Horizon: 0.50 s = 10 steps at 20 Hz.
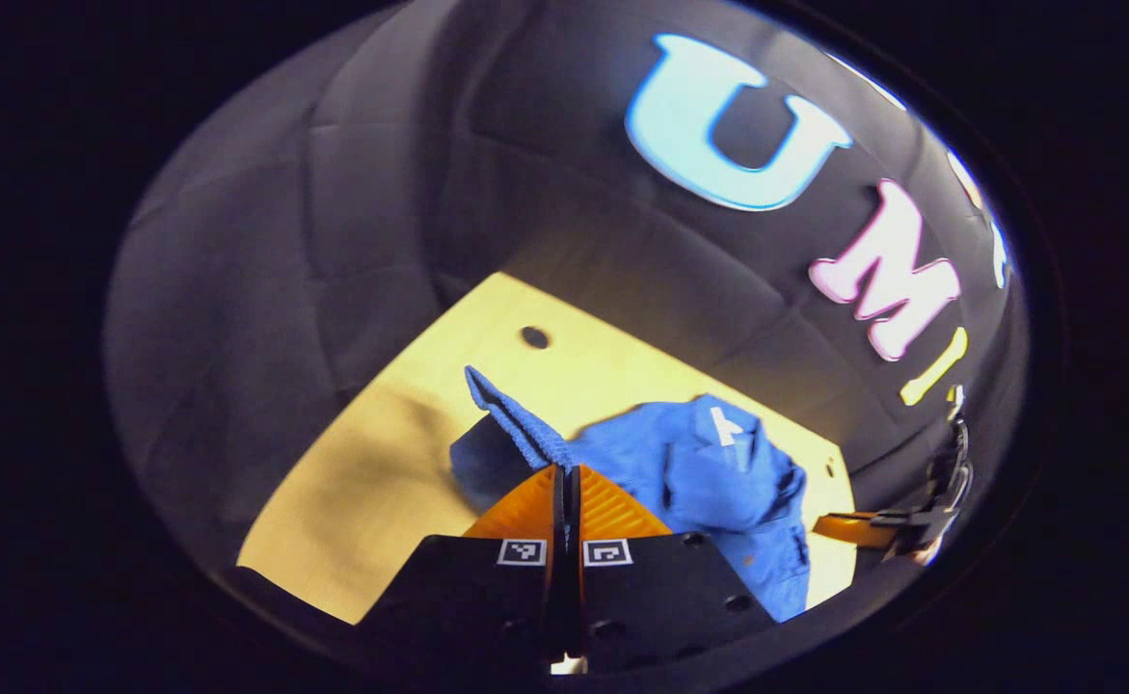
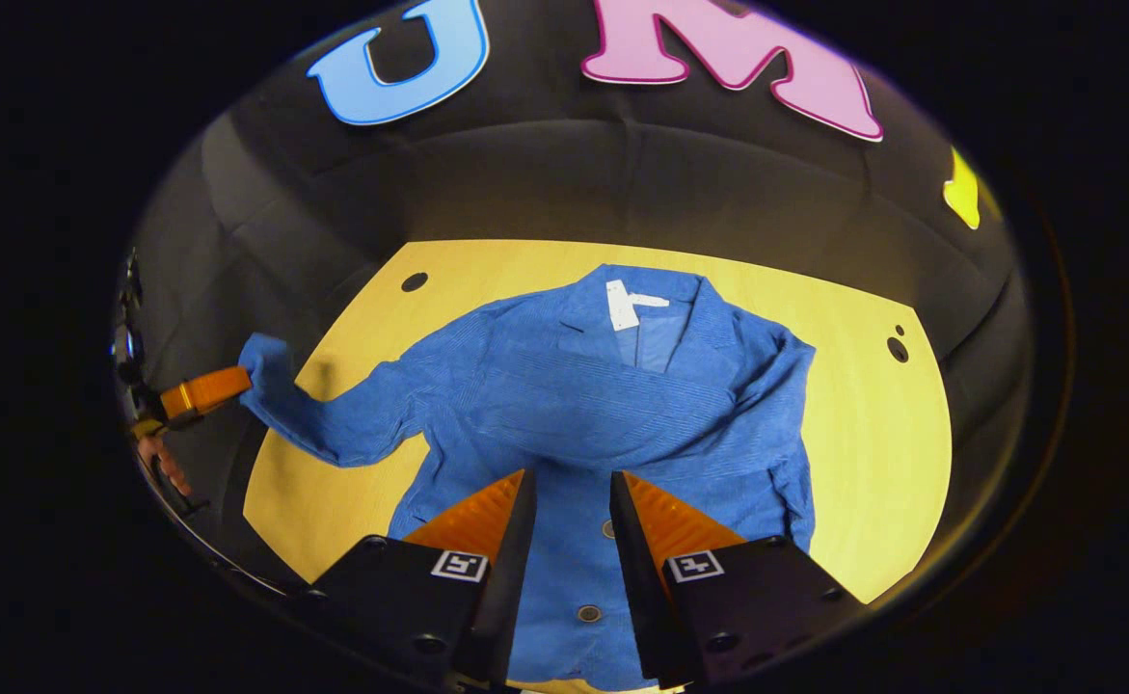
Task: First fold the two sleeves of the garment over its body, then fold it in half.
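Note:
A blue button-up jacket [image 2: 603,395] lies face up on the yellow table [image 2: 873,463], collar and white label at the far side. In the right gripper view its left-hand sleeve [image 2: 333,424] stretches out to the side, lifted at the cuff, where my left gripper [image 2: 239,379] is shut on it. The other sleeve [image 2: 797,434] lies along the body's right edge. My right gripper [image 2: 569,487] hangs open over the jacket's lower front, holding nothing. In the left gripper view my left gripper [image 1: 564,470] pinches the sleeve cuff [image 1: 511,414], with the bunched jacket [image 1: 718,472] and the right gripper [image 1: 839,526] beyond.
The tabletop has small round holes near its far corners [image 2: 415,281] [image 2: 898,349] [image 1: 534,337]. Black cloth walls stand close behind the table. A hand [image 2: 164,463] holds the left gripper at the table's left edge.

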Each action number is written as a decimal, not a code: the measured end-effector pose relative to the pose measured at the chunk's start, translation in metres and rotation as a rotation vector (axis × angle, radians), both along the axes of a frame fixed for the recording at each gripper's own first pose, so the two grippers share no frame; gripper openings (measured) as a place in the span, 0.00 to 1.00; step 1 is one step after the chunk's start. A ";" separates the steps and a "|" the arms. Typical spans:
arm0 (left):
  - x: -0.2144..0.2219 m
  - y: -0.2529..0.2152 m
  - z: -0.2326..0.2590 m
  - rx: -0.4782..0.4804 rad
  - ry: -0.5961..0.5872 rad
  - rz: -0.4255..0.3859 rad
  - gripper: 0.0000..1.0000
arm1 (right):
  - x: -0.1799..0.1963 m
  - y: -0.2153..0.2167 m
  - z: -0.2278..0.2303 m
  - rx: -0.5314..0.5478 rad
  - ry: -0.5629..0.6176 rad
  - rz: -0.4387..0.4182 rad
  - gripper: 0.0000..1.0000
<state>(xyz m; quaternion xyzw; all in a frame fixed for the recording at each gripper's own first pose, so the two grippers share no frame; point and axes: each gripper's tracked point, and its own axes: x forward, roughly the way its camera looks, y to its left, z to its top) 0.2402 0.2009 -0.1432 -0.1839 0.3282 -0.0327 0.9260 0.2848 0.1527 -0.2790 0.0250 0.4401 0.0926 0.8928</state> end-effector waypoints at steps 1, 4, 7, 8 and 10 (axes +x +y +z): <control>0.015 -0.027 0.016 -0.036 -0.036 -0.035 0.00 | 0.000 -0.010 0.002 0.009 -0.006 -0.006 0.53; 0.050 -0.094 0.030 0.000 -0.066 -0.131 0.00 | -0.008 -0.050 0.005 0.002 -0.008 -0.038 0.53; 0.078 -0.175 0.028 -0.007 -0.054 -0.243 0.00 | -0.016 -0.092 0.007 0.012 -0.012 -0.089 0.52; 0.086 -0.203 0.020 0.005 -0.044 -0.281 0.00 | -0.018 -0.106 0.007 0.016 -0.012 -0.107 0.52; 0.099 -0.259 -0.011 0.014 -0.001 -0.386 0.00 | -0.024 -0.137 0.006 0.015 -0.008 -0.145 0.52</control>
